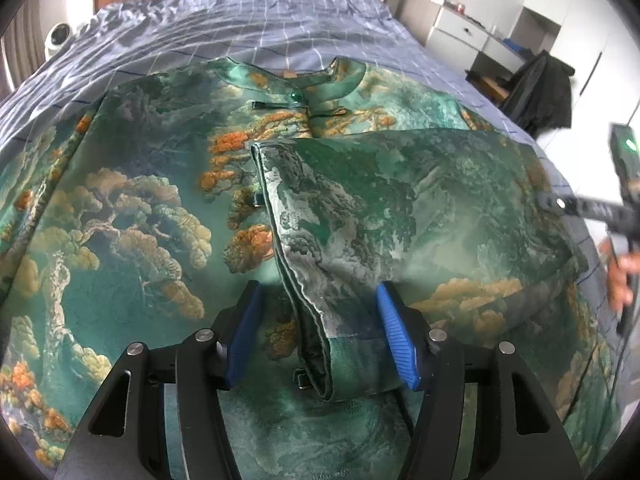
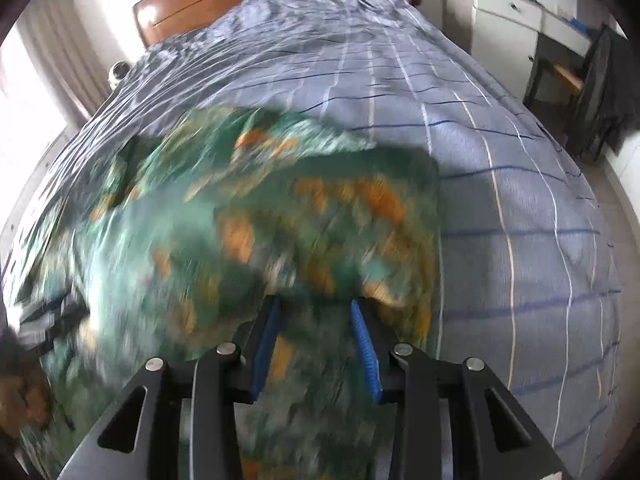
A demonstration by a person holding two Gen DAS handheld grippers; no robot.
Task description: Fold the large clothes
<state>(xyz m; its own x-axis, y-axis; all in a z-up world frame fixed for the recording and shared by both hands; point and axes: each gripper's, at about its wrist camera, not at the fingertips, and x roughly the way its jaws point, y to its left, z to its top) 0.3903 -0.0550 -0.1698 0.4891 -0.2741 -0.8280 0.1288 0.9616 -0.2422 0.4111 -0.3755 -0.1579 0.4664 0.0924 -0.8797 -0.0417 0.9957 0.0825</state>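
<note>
Left wrist view: a green landscape-print garment [image 1: 160,208] lies spread on the bed [image 1: 280,40], one sleeve [image 1: 360,200] folded across it. Left tongs [image 1: 320,336] straddle the sleeve's cuff, released. Right tongs [image 2: 316,344] hover released over the garment.

No readable text, labels, brands or numbers are showing anywhere in either view; the right wrist view is blurring too much to make out any fine print.
</note>
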